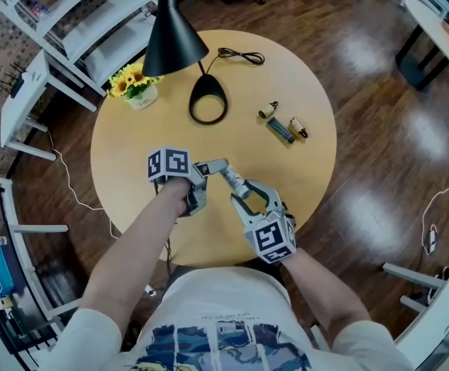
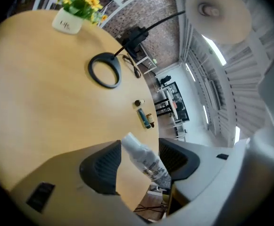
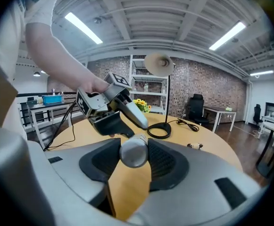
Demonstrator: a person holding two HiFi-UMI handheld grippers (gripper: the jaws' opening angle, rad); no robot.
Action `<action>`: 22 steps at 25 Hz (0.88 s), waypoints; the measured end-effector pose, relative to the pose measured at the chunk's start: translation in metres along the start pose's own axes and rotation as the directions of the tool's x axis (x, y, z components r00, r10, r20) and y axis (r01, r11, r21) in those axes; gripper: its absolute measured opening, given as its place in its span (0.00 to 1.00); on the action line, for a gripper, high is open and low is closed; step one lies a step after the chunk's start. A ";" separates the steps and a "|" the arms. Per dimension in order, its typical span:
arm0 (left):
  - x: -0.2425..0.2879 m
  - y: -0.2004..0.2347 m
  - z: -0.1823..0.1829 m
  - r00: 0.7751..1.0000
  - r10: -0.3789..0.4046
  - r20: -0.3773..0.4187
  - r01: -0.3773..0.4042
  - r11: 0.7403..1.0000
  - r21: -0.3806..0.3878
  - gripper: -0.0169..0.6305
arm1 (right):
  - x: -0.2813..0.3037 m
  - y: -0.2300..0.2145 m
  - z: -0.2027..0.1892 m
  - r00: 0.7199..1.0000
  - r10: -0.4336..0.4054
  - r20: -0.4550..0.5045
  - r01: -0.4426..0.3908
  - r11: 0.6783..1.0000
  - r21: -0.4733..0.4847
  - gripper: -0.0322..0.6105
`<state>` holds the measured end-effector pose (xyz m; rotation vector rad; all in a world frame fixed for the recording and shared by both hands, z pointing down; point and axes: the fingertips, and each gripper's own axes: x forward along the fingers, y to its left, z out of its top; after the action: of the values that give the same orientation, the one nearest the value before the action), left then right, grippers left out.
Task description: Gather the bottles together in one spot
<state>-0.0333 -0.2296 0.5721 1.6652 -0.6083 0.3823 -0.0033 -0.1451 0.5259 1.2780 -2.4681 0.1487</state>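
Observation:
A slim silver bottle (image 3: 134, 150) sits end-on between the pads of my right gripper (image 3: 134, 160), which is shut on it. Its white-capped end (image 2: 133, 144) pokes up between the jaws of my left gripper (image 2: 137, 163). Those jaws stand wide, with a gap showing beside the bottle. Both grippers meet over the near middle of the round table, left (image 1: 200, 182) and right (image 1: 239, 192), holding the bottle (image 1: 218, 166) above the wood. Three small bottles lie close together at the far right: a brown-capped one (image 1: 268, 110), a blue one (image 1: 280, 130) and an amber one (image 1: 297, 127).
A black lamp stands at the back, with its ring base (image 1: 208, 100) and shade (image 1: 171, 29), and a black cable (image 1: 241, 55) behind it. A white pot of yellow flowers (image 1: 135, 87) sits at the back left. The table edge (image 1: 317, 199) is near my right gripper. White shelves stand at the left.

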 end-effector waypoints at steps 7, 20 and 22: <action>0.003 0.006 0.009 0.989 -0.113 0.097 0.130 0.973 -0.188 0.39 | -0.015 0.002 0.007 0.999 0.011 0.044 -0.010 0.999 -0.037 0.36; -0.028 -0.035 0.025 0.981 -0.161 0.109 0.147 0.981 0.127 0.22 | -0.008 -0.002 -0.009 1.000 -0.024 0.007 0.025 0.975 -0.219 0.37; -0.036 -0.044 0.033 0.978 -0.140 0.154 0.104 0.970 0.222 0.21 | 0.001 -0.004 -0.012 1.000 -0.024 -0.006 0.021 0.970 -0.241 0.37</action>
<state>-0.0394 -0.2506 0.5105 1.9448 -0.6012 0.2235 0.0024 -0.1456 0.5371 1.1971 -2.3761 -0.1464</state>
